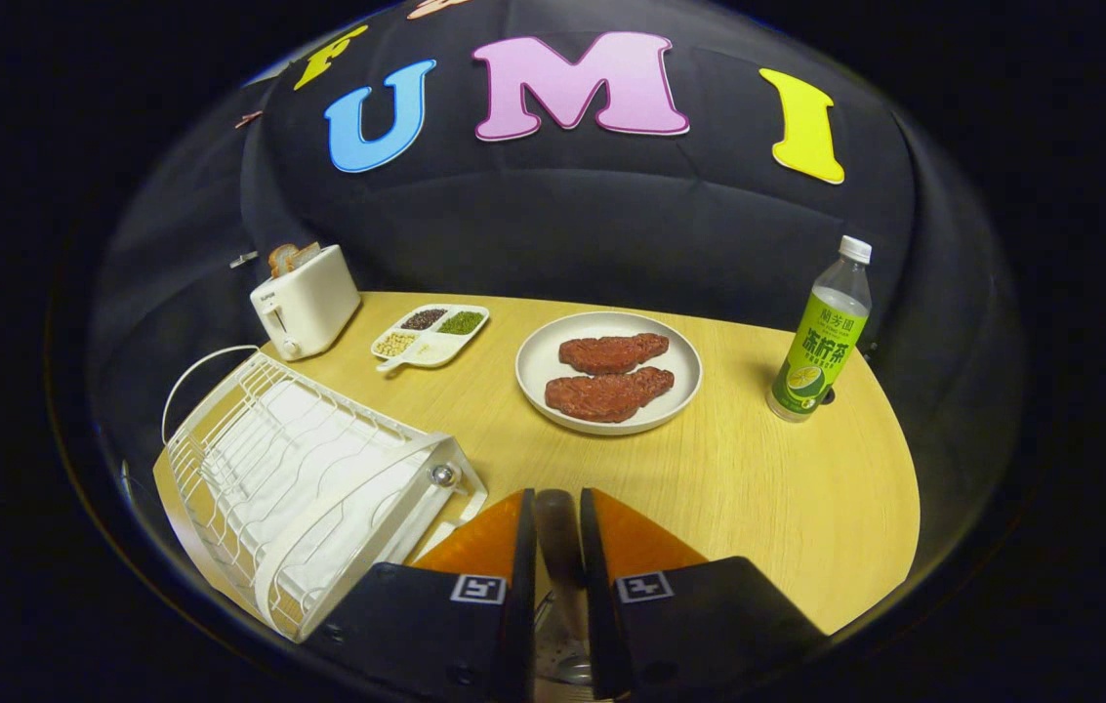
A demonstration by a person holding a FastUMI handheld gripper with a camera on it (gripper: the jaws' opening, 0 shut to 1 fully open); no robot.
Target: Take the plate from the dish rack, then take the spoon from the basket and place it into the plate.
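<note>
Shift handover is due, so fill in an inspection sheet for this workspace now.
Surface: wooden table, no spills seen.
Job's things: plate mid-table, carrying two steaks; dish rack beside the claw, no dishes in it; spoon, its dark handle between the claw's fingers.
Clutter: toaster with bread; divided tray of grains; bottle beyond the plate.
Grippers: claw shut on the spoon.
Cables: nothing seen.
Surroundings: black cloth wall behind the table.

Round cream plate (533, 376): flat on my counter, carrying two steaks, beyond the rack. White wire dish rack (269, 459): left of my fingers. Dark-handled spoon (557, 537): handle clamped between them, metal bowl hanging below.
</note>
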